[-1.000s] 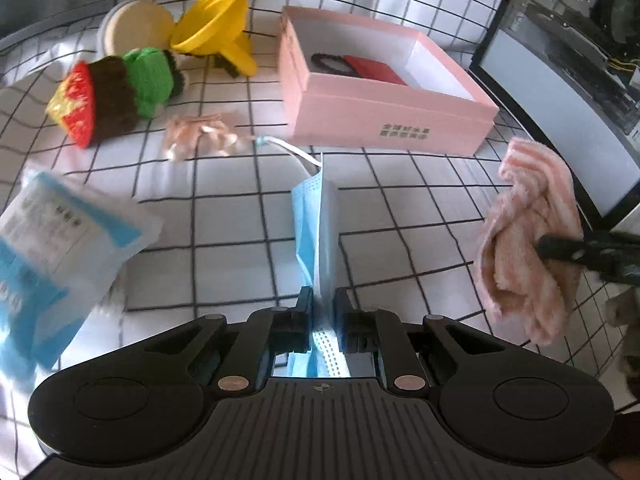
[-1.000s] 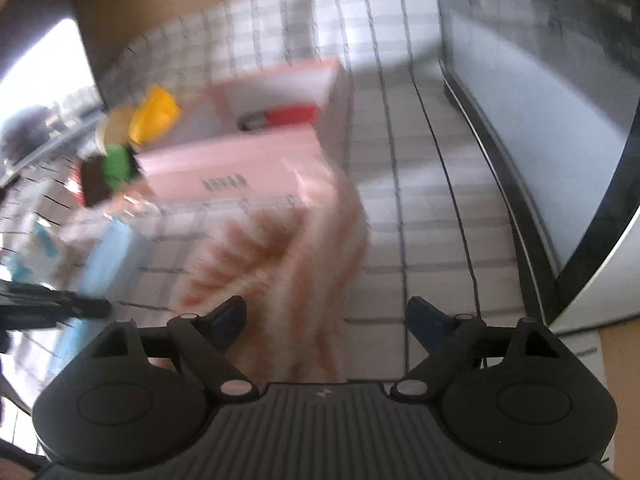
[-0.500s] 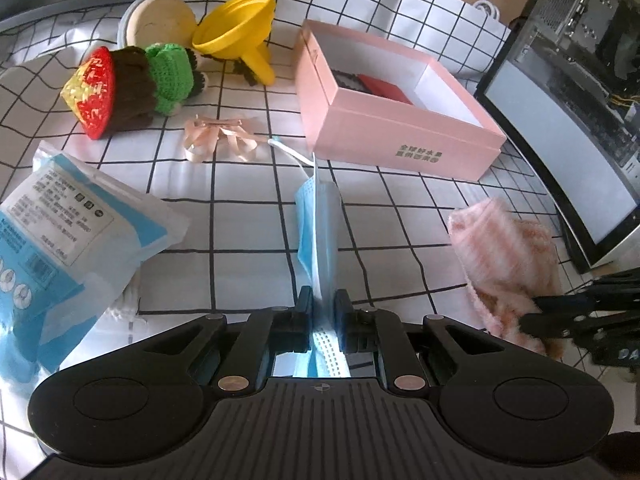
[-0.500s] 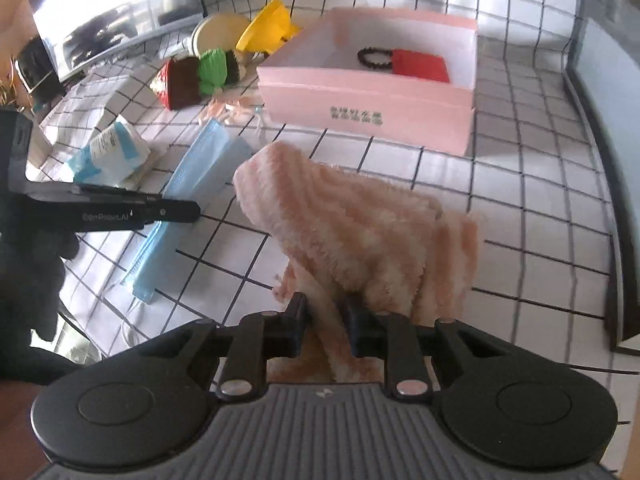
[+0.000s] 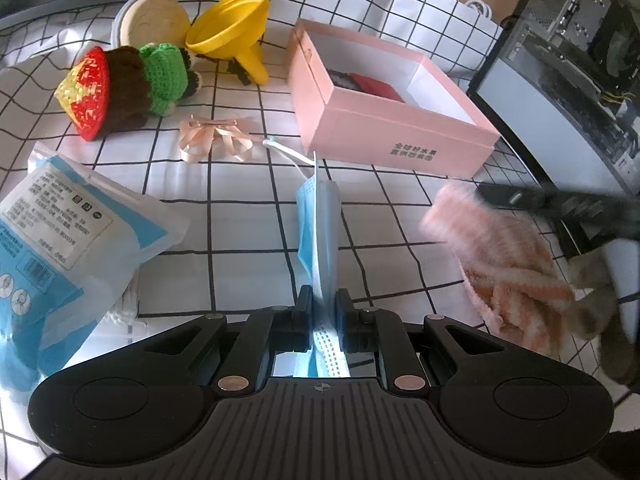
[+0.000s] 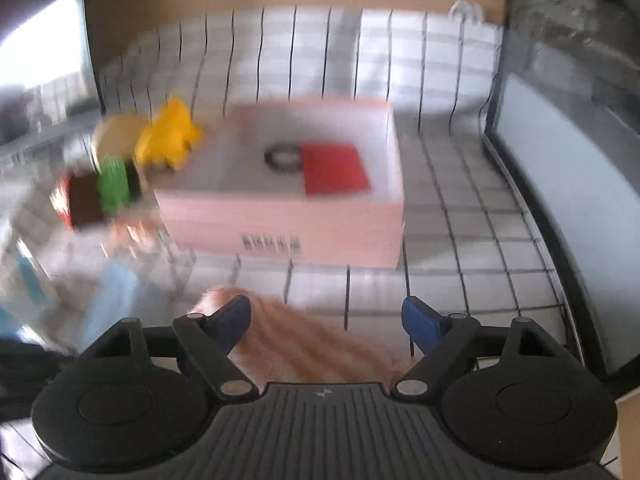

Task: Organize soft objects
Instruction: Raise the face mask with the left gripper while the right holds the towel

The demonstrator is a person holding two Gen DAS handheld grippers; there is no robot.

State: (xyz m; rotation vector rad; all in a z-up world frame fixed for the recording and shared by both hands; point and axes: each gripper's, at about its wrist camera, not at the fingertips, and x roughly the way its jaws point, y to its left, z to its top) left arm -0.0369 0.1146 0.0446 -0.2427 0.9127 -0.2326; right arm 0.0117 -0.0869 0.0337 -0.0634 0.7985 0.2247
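My left gripper (image 5: pixel 324 304) is shut on the near end of a folded blue face mask (image 5: pixel 320 216). The rest of the mask hangs forward over the checked cloth. A pink striped towel (image 5: pixel 512 272) lies crumpled at the right. In the left wrist view my right gripper (image 5: pixel 560 200) is a dark blur just above the towel. In the right wrist view, the right gripper (image 6: pixel 326 316) has its jaws opening wide. The towel (image 6: pixel 312 344) lies low between the blue fingertips (image 6: pixel 232 312), and the pads do not press on it.
An open pink box (image 5: pixel 392 136) with a red item and a black bead ring stands straight ahead. A crochet toy (image 5: pixel 120 92), yellow funnel (image 5: pixel 232 28), ribbon bow (image 5: pixel 216 140) and mask packet (image 5: pixel 52 216) lie to the left. A dark-framed case (image 5: pixel 560 92) borders the right.
The right gripper, shut on the towel half a second ago, has opened and let it go. It has drawn back, and the towel now lies slumped on the cloth. The left gripper still holds the mask.
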